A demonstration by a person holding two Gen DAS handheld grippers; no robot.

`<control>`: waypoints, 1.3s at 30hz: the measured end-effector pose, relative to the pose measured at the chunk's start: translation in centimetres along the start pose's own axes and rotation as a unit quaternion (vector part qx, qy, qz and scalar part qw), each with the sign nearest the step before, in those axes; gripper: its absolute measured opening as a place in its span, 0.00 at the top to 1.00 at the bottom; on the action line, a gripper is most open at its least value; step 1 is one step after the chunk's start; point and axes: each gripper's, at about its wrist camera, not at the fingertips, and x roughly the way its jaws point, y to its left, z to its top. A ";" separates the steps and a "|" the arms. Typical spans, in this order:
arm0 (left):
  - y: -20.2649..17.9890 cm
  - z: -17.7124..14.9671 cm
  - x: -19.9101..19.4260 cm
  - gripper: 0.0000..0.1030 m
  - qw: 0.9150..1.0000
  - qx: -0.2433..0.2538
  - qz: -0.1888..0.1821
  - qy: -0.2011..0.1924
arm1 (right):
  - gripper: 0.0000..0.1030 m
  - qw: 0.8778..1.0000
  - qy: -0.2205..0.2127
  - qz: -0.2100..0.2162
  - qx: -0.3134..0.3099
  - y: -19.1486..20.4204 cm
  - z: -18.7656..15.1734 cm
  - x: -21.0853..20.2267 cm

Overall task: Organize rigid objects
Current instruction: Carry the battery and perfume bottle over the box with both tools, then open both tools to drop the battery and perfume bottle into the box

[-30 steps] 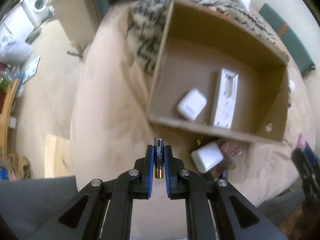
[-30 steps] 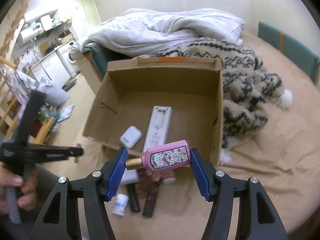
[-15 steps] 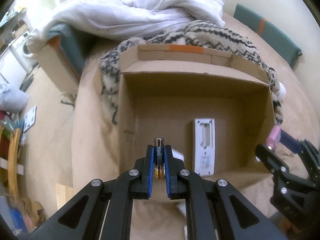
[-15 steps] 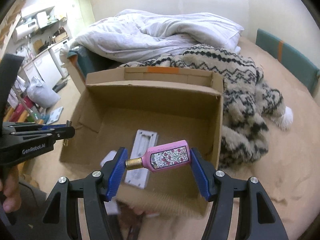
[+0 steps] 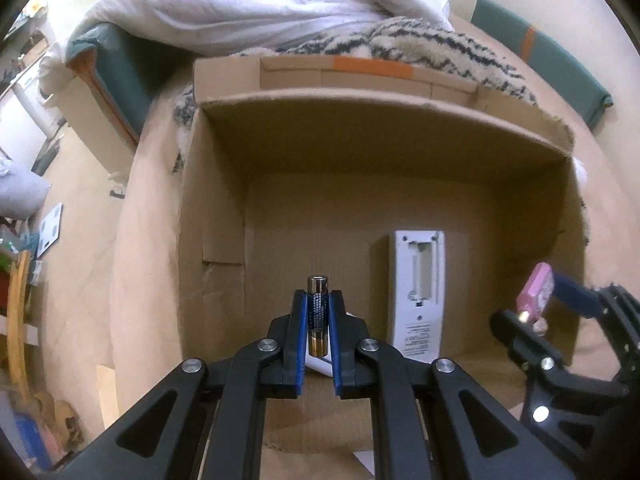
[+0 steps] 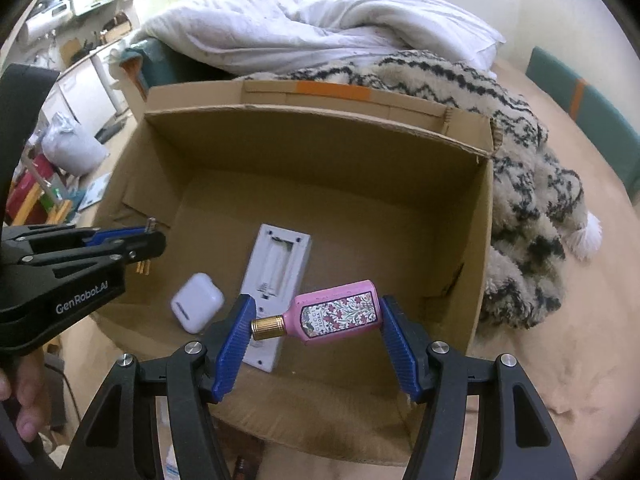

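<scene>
My left gripper (image 5: pixel 318 312) is shut on a black and gold battery (image 5: pixel 317 312) and hangs over the open cardboard box (image 5: pixel 360 148). My right gripper (image 6: pixel 316 316) is shut on a pink floral perfume bottle (image 6: pixel 340 314) with a gold cap, held lengthwise above the box's near right part. On the box floor lie a white remote control (image 6: pixel 276 280), back side up with its battery bay uncovered, and a white earbud case (image 6: pixel 197 302). The left gripper (image 6: pixel 148 240) also shows at the left of the right wrist view, and the right gripper (image 5: pixel 536 308) at the right of the left wrist view.
The box sits on a tan bedsheet (image 6: pixel 560 340). A patterned fuzzy blanket (image 6: pixel 520 184) lies against its right side, a white duvet (image 6: pixel 300 24) behind it. Small items (image 6: pixel 240 468) lie in front of the box's near wall. A person's hand (image 6: pixel 24 392) grips the left tool.
Both grippers have moved forward and down over the box, each keeping its hold. The box interior now fills both views, and the items in front of it have dropped out of sight.
</scene>
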 end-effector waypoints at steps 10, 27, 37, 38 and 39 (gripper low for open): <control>0.2 -0.6 1.0 0.91 1.000 0.005 0.011 0.016 | 0.36 0.999 0.021 0.008 0.037 -1.3 -0.2 0.8; 0.3 -0.4 0.5 0.91 1.000 0.006 0.009 0.007 | 0.36 0.998 -0.002 0.021 0.058 -1.8 0.3 0.1; 0.1 -0.2 -0.1 0.49 1.000 0.005 0.006 0.001 | 0.06 0.995 -0.042 0.038 0.081 -2.3 0.9 -1.3; 0.1 -0.2 -0.3 0.44 1.000 0.004 0.007 -0.004 | 0.02 0.995 -0.048 0.035 0.080 -2.4 0.9 -1.4; 0.1 -0.2 -0.5 0.43 1.000 0.003 0.009 -0.008 | 0.00 0.995 -0.054 0.032 0.080 -2.4 0.9 -1.6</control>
